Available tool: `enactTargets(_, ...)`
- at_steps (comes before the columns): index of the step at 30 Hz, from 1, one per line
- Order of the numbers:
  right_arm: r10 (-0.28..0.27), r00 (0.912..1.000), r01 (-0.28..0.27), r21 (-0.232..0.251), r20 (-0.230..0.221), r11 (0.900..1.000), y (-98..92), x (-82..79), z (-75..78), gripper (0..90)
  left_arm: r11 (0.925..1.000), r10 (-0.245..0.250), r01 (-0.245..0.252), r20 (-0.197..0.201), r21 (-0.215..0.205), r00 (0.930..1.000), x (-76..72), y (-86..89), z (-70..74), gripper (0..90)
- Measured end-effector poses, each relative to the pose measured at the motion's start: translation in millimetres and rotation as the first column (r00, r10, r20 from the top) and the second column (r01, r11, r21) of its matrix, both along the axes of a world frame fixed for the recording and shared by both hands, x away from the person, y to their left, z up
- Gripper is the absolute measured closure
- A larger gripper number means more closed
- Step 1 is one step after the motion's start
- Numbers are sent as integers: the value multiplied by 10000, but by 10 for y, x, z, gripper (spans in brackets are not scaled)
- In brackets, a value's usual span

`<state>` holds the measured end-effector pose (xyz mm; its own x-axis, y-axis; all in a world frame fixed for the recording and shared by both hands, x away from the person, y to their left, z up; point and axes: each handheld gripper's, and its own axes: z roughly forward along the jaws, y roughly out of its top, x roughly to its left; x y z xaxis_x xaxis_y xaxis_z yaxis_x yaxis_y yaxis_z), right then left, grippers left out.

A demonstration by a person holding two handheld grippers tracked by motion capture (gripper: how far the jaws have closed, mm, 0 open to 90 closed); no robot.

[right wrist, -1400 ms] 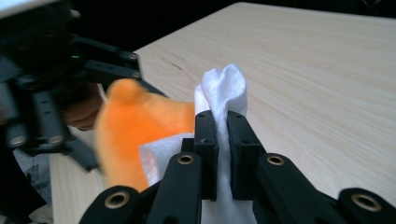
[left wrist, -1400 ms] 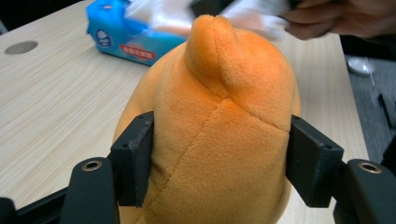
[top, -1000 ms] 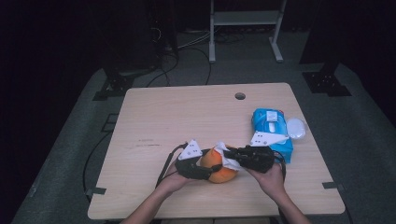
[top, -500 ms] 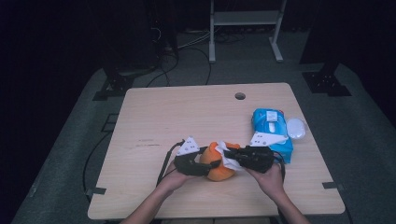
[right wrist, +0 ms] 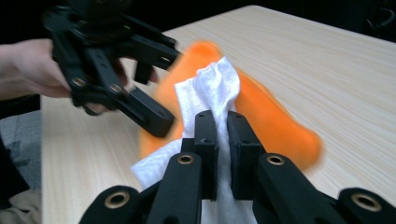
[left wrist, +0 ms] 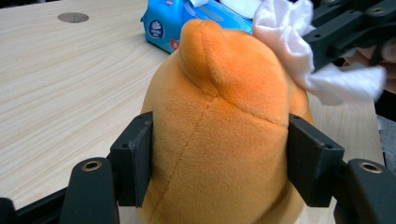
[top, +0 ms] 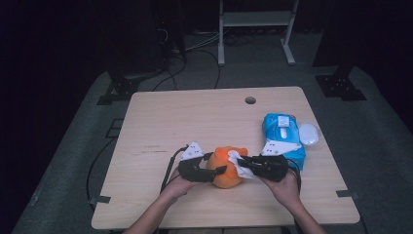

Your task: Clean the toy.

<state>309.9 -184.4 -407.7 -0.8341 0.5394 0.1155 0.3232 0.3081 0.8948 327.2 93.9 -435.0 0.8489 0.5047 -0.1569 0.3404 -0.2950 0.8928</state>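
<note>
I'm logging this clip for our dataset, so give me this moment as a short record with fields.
activity: wiping a plush toy
left gripper: shut on orange plush toy, a pad on each side
right gripper: shut on white wipe, wipe against the toy
blue wipe pack: on the table, beyond the right gripper
white lid: beside the pack

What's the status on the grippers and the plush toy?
Left gripper clamped on orange plush toy. Right gripper shut on white wipe, wipe against toy. Blue wipes pack off to the side, nothing blocking.
</note>
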Motion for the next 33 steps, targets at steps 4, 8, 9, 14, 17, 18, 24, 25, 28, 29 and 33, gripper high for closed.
enactTargets(4,-435,9986,438,120,-292,9990,-133,73,-59,829,9998,-178,177,65,46,9998,-12,-5,-1,329)
enactTargets(8,-723,9957,746,379,-571,9965,-194,152,-91,828,9994,-327,325,171,140,9993,-34,-6,0,329)
enactTargets(9,-772,9951,799,425,-622,9959,-201,170,-96,828,9992,-367,364,199,145,9991,-40,-6,-1,329)
enactTargets(14,-836,9931,887,606,-822,9942,-199,207,-98,829,9990,-406,402,223,181,9989,-49,3,-4,329)
enactTargets(17,-653,9957,700,715,-663,9950,-142,173,-46,829,9984,-539,534,259,208,9982,-55,1,-8,329)
enactTargets(18,-549,9967,595,778,-600,9952,-119,170,-28,829,9979,-604,597,296,242,9977,-65,-7,-9,329)
enactTargets(24,-505,9969,552,771,-606,9955,-87,231,-22,830,9963,-786,770,386,393,9962,-95,9,-10,330)
enactTargets(25,-601,9962,648,752,-634,9951,-101,244,-34,830,9959,-818,799,420,433,9958,-99,6,-9,330)
enactTargets(28,-863,9931,930,849,-796,9920,-169,287,-78,830,9957,-786,757,546,525,9954,-111,-4,-5,330)
enactTargets(29,-969,9915,1044,868,-863,9907,-191,294,-94,830,9960,-750,722,547,528,9957,-113,-2,-5,330)
enactTargets(33,-1105,9878,1200,848,-1093,9891,-263,278,-144,830,9980,-545,531,416,345,9976,-95,19,-12,330)
